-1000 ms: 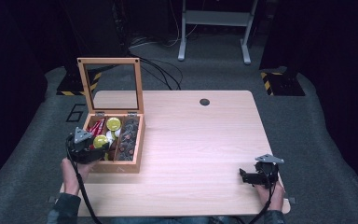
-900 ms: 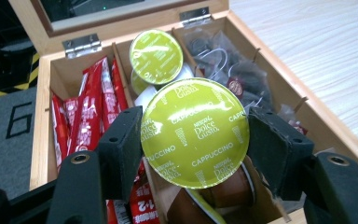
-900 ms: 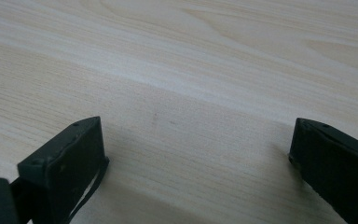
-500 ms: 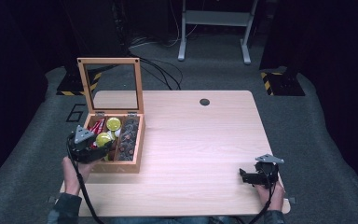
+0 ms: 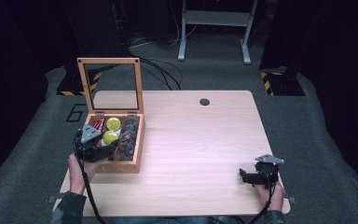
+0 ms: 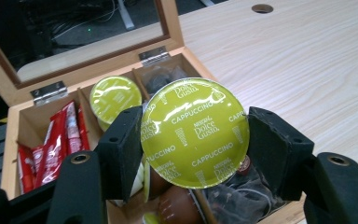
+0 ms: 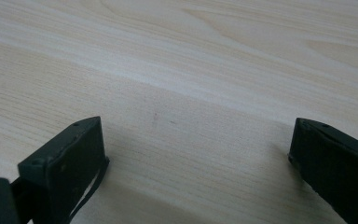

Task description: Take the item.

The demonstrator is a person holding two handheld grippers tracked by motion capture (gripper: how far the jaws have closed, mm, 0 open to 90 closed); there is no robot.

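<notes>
With the left claw point(image 6: 193, 149) clamping the round green cappuccino capsule point(image 6: 195, 133) and the right claw point(image 7: 196, 163) idle and open, lift straight clear of the wooden box point(image 6: 14, 140).

The pale wooden tabletop point(image 5: 191, 140), with a round dark cable hole point(image 5: 204, 101) near its far edge, carries an open, glass-lidded wooden box point(image 5: 128, 164) at its left side.

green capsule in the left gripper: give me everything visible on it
The capsule is round with a glossy lime-green foil lid printed in white: "Dolce Gusto", "Cappuccino" and small cup icons. Its lid faces the camera, tilted. The left gripper is shut on its rim, one black jaw on each side. It hangs just above the open wooden box, over the other pods.
</notes>
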